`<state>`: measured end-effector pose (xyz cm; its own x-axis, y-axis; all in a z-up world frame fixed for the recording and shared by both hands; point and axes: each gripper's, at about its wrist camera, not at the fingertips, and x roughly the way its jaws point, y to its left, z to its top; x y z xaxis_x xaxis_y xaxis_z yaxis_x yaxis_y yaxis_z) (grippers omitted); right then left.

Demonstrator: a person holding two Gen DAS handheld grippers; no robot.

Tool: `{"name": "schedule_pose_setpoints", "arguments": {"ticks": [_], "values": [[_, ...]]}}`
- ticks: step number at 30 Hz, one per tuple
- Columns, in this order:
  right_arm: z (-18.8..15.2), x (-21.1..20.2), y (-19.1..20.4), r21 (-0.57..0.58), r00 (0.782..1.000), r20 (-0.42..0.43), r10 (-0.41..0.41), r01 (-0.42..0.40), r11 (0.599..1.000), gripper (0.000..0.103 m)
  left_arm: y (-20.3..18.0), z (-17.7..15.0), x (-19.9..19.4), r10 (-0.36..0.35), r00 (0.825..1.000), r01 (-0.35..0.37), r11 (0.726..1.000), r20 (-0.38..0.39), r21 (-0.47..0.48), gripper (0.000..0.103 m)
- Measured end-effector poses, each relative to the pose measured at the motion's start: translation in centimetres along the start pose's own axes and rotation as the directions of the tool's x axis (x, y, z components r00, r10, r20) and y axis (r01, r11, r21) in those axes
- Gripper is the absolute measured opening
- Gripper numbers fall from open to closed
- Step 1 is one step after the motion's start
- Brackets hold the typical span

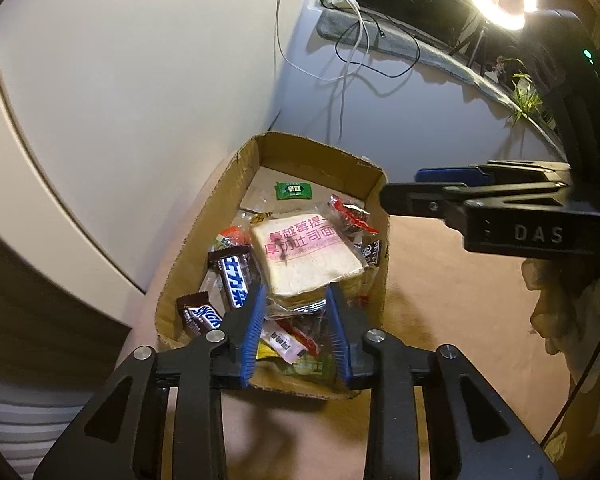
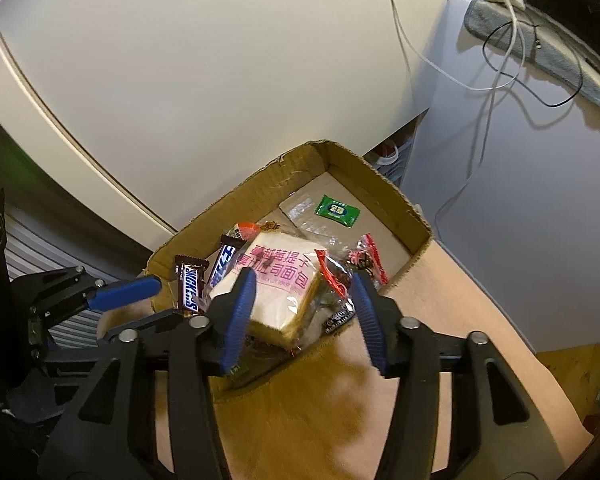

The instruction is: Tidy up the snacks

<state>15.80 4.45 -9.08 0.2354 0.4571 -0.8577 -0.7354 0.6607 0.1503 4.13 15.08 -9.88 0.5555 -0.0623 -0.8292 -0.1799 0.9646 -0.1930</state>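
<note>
Left wrist view looks down my left claw [image 1: 296,330], its blue pads spread wide and gripping nothing, hovering over the near end of the cardboard box [image 1: 204,216]. Just ahead of the fingertips lies the bagged toast slice [image 1: 306,256], pale with pink lettering, resting on a heap of wrappers; a Snickers bar [image 1: 200,316] sits left of my left finger, and a small green packet [image 1: 294,190] lies alone on the bare box floor far ahead. From the right wrist, my right claw [image 2: 306,316] also stands wide open and empty, straddling the same toast [image 2: 278,292] at the box's near wall. Far half of the box floor is open; beige tabletop [image 1: 440,300] stretches to the right.
</note>
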Motion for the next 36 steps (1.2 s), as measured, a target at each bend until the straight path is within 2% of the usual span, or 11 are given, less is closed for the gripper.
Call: {"name": "schedule_pose_setpoints", "arguments": {"ticks": [2, 6, 8, 10, 13, 18, 23, 27, 36], "values": [[-0.5, -0.9, 0.1, 0.004, 1.0, 0.016, -0.005, 0.005, 1.0, 0.057, -0.1, -0.2, -0.5, 0.009, 1.0, -0.009, 1.0, 0.003, -0.008, 0.047], [-2.2, -2.8, 0.3, 0.009, 0.998, 0.058, -0.033, 0.032, 0.999, 0.074, -0.6, -0.7, -1.9, 0.036, 0.999, -0.035, 0.999, 0.03, -0.014, 0.058], [-3.2, -3.6, 0.4, 0.017, 0.996, 0.074, -0.045, 0.044, 0.999, 0.077, -0.8, -0.9, -2.5, 0.051, 0.998, -0.051, 0.999, 0.038, -0.017, 0.067], [-4.3, -4.2, 0.4, 0.031, 0.994, 0.083, -0.065, 0.063, 0.998, 0.082, -1.0, -1.1, -3.2, 0.072, 0.996, -0.071, 0.997, 0.05, -0.025, 0.07], [-5.6, -5.0, 0.5, 0.046, 0.991, 0.099, -0.095, 0.091, 0.995, 0.085, -1.3, -1.6, -4.0, 0.1, 0.993, -0.099, 0.995, 0.067, -0.016, 0.071], [-7.7, -6.0, 0.3, 0.082, 0.984, 0.099, -0.146, 0.138, 0.987, 0.085, -1.4, -2.2, -5.4, 0.138, 0.986, -0.135, 0.99, 0.09, -0.037, 0.078], [-9.3, -7.3, -0.4, 0.133, 0.981, 0.11, -0.159, 0.144, 0.981, 0.085, -1.7, -2.7, -6.2, 0.146, 0.985, -0.141, 0.988, 0.089, -0.061, 0.078], [-9.7, -7.7, -0.7, 0.144, 0.979, 0.109, -0.173, 0.156, 0.977, 0.085, -2.4, -2.9, -6.8, 0.167, 0.98, -0.163, 0.986, 0.105, -0.041, 0.078], [-10.2, -8.5, -0.8, 0.152, 0.977, 0.124, -0.173, 0.153, 0.976, 0.085, -3.3, -2.8, -7.4, 0.157, 0.98, -0.155, 0.988, 0.12, -0.024, 0.079]]}}
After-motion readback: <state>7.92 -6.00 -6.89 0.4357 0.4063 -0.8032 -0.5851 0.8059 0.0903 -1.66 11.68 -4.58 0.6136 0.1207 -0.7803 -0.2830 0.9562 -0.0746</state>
